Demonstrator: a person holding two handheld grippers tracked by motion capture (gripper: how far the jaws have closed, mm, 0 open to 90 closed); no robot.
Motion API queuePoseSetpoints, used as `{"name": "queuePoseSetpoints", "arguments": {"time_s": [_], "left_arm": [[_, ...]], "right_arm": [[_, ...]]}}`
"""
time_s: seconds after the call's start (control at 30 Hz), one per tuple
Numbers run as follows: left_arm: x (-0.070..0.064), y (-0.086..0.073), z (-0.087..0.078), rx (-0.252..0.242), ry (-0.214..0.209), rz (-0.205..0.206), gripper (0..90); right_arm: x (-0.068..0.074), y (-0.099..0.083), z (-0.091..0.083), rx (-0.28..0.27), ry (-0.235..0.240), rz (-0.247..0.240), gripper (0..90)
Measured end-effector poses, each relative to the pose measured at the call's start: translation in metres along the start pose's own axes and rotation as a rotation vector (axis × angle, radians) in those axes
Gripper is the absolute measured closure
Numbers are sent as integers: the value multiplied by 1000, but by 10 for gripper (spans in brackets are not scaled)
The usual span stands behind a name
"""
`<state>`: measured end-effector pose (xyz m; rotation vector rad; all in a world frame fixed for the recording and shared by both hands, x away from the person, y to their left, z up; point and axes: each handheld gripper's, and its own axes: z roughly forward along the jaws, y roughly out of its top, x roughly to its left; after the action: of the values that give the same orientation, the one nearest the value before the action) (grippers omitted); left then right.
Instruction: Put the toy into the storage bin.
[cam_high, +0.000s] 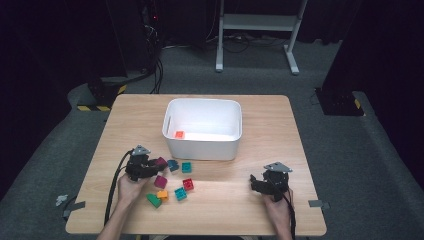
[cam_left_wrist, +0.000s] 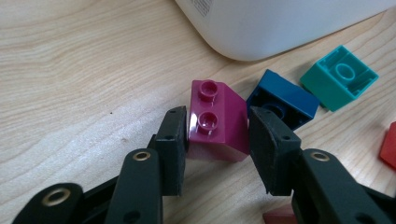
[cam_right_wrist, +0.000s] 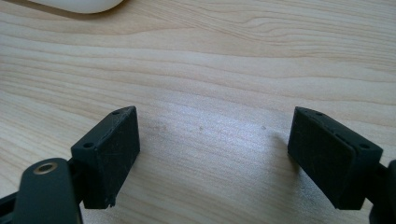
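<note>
A magenta sloped brick (cam_left_wrist: 218, 133) with two studs sits between the jaws of my left gripper (cam_left_wrist: 215, 116), and both pads press its sides. In the high view this left gripper (cam_high: 158, 164) holds the magenta brick (cam_high: 161, 161) low over the table, left of the loose bricks. A white bin (cam_high: 202, 142) stands in the middle of the table with an orange brick (cam_high: 179, 134) inside. My right gripper (cam_high: 254, 180) rests near the front right of the table. Its jaws are wide open over bare wood, as the right gripper view (cam_right_wrist: 212, 135) shows.
Loose bricks lie in front of the bin: dark blue (cam_high: 173, 165), teal (cam_high: 186, 167), a second magenta (cam_high: 160, 181), red (cam_high: 188, 184), another teal (cam_high: 180, 193), orange (cam_high: 162, 195) and green (cam_high: 154, 200). The bin wall (cam_left_wrist: 280, 23) stands just beyond the held brick.
</note>
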<state>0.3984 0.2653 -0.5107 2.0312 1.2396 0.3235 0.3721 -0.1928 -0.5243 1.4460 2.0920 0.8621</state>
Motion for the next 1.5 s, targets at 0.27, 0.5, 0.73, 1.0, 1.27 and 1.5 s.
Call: {"name": "queuePoseSetpoints", "arguments": {"time_s": [0.27,0.5,0.73,1.0,1.27,1.5], "left_arm": [[3,2,-8,-22,-6,-18,581],[5,4,-13,-34,-5,-27,582],[7,5,-19,-42,-3,-38,583],[7,13,-32,-54,-5,-27,584],[11,22,-43,-65,-16,-40,584],[10,33,-54,-83,-18,-37,584]], "right_arm": [[0,0,0,0,0,0,166],[0,0,0,0,0,0,166],[0,0,0,0,0,0,166],[0,0,0,0,0,0,166],[0,0,0,0,0,0,166],[0,0,0,0,0,0,166]]}}
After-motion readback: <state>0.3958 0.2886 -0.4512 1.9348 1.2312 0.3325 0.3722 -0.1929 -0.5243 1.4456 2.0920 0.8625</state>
